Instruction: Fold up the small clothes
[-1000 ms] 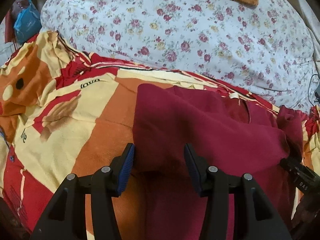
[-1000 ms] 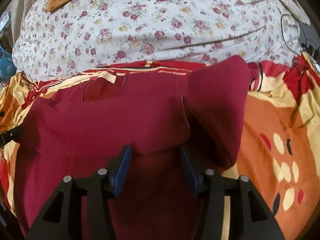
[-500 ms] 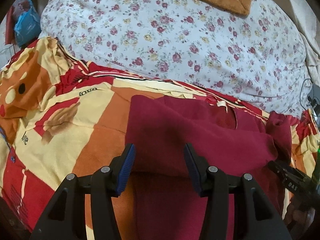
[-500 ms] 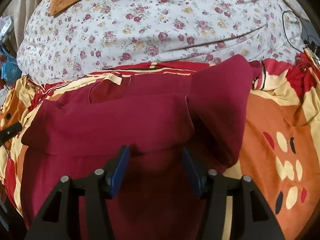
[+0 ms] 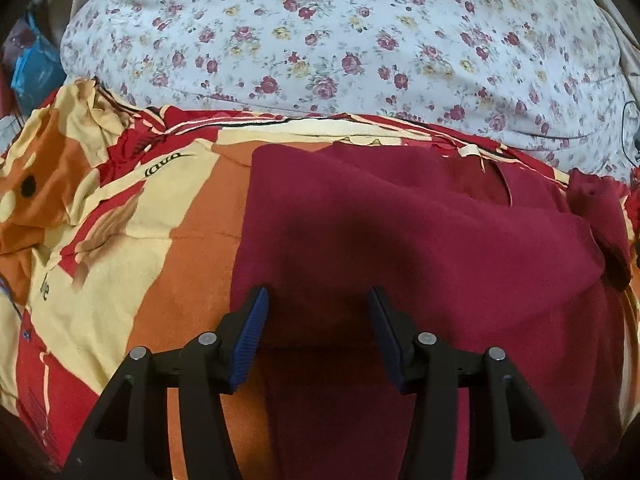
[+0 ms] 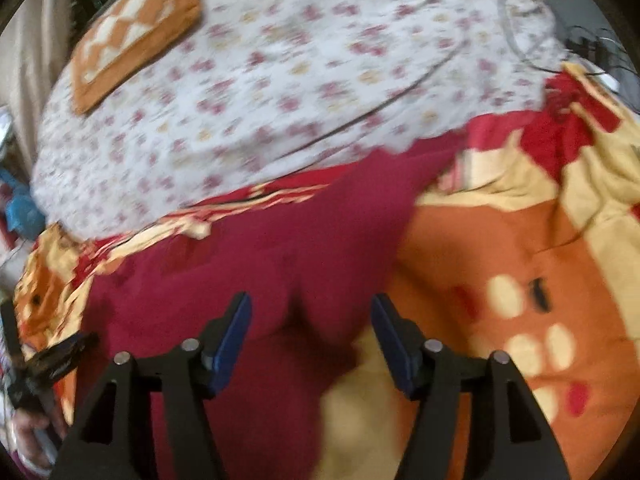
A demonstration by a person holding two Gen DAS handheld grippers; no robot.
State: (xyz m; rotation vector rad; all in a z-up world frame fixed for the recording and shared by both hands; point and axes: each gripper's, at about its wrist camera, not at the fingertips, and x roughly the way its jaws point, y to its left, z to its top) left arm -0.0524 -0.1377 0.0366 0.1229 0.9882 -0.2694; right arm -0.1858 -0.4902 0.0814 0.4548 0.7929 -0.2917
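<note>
A dark red garment (image 5: pixel 420 240) lies on the orange, yellow and red bedsheet (image 5: pixel 120 240), its lower part folded up over its upper part. My left gripper (image 5: pixel 318 320) is open and empty over the fold's left edge. In the blurred right wrist view the same garment (image 6: pixel 300 260) shows with its sleeve stretching up and right. My right gripper (image 6: pixel 310 330) is open and empty above the garment's right edge. The left gripper's tip (image 6: pixel 60 354) shows at the far left of that view.
A large floral white pillow (image 5: pixel 360 40) lies behind the garment, with an orange patterned cushion (image 6: pixel 132 36) on it. A blue bag (image 5: pixel 34 76) sits at the far left. Cables (image 6: pixel 592 44) lie at the far right.
The right gripper has swung right and tilted, so the view blurs and more bedsheet shows. The left gripper has lifted back slightly from the fold. Both stay open.
</note>
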